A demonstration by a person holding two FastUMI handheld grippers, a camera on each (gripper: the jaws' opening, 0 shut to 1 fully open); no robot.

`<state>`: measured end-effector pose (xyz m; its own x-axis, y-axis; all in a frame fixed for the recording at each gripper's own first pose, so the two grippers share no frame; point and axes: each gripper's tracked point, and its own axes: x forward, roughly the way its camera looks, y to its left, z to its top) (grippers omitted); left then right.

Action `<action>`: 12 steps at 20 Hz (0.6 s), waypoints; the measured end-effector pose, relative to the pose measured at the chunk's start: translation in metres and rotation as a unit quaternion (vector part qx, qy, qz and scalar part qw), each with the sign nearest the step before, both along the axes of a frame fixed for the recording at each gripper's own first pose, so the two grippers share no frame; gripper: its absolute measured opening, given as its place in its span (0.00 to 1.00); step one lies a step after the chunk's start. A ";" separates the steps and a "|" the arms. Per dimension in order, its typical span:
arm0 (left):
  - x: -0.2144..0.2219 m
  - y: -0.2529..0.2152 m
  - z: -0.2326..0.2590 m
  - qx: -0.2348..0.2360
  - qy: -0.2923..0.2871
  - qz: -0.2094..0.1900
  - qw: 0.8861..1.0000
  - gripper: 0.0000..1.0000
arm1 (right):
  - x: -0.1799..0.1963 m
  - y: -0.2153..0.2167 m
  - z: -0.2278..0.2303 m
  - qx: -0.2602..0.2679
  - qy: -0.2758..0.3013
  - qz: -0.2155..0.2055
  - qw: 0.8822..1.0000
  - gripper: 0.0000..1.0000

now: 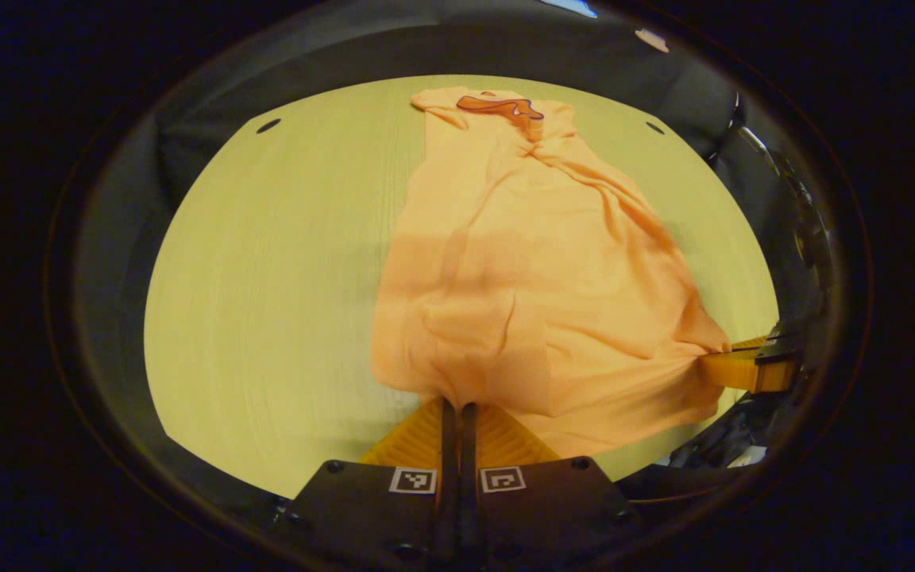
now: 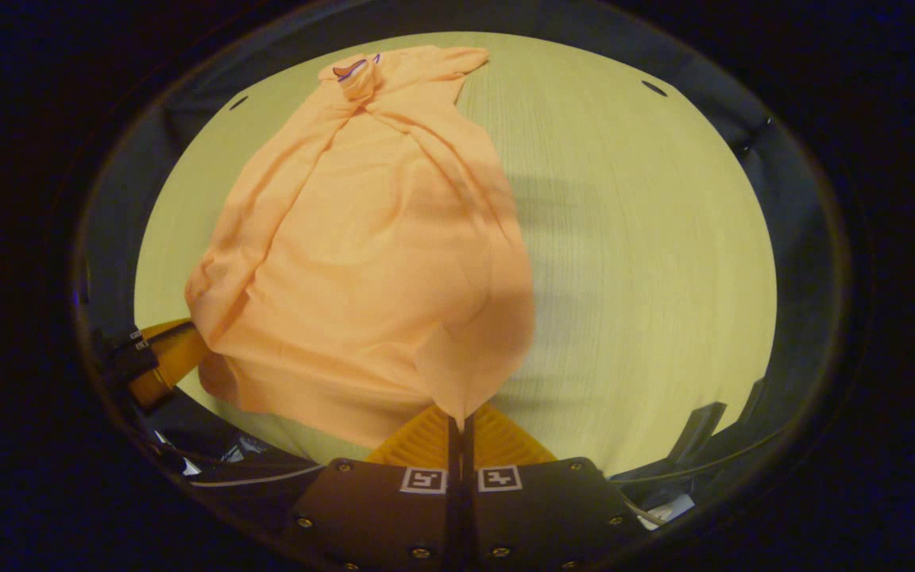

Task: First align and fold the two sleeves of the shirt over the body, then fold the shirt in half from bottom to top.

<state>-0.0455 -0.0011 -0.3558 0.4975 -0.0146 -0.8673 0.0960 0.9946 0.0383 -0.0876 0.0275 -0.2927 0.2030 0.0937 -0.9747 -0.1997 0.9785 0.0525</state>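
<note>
A pale wooden table point(image 1: 267, 318) lies under me, with dark booth cloth point(image 1: 211, 135) behind its far edge and two small dark holes point(image 1: 268, 125) near the far corners. The shirt point(image 1: 521, 270) lies along the table, collar point(image 1: 501, 106) at the far end, hem end towards me, its cloth rumpled and drawn into long creases that run from the collar down to my two grips.

In the left gripper view, my left gripper point(image 1: 457, 409) has its fingers pressed together with almost no gap, pinching the near edge of the shirt at one bottom corner; the cloth rises off the table there in a small peak. Off to the right of that view my right gripper point(image 1: 731, 357) grips the other bottom corner, the fabric gathered into it.

In the right gripper view, my right gripper point(image 2: 460, 421) is likewise closed tight on a pinch of shirt point(image 2: 370, 262), which hangs lifted in front of the camera. My left gripper point(image 2: 164, 357) shows at the left edge of this view, tucked under the shirt's other corner. The collar point(image 2: 354, 70) sits far off, near the table point(image 2: 648, 262) edge. The shirt's upper part rests on the wood
</note>
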 end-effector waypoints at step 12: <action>0.152 -0.005 0.108 -0.028 -0.113 -0.001 0.993 0.06 | 0.164 0.020 0.096 0.048 -0.141 -0.026 0.989 0.00</action>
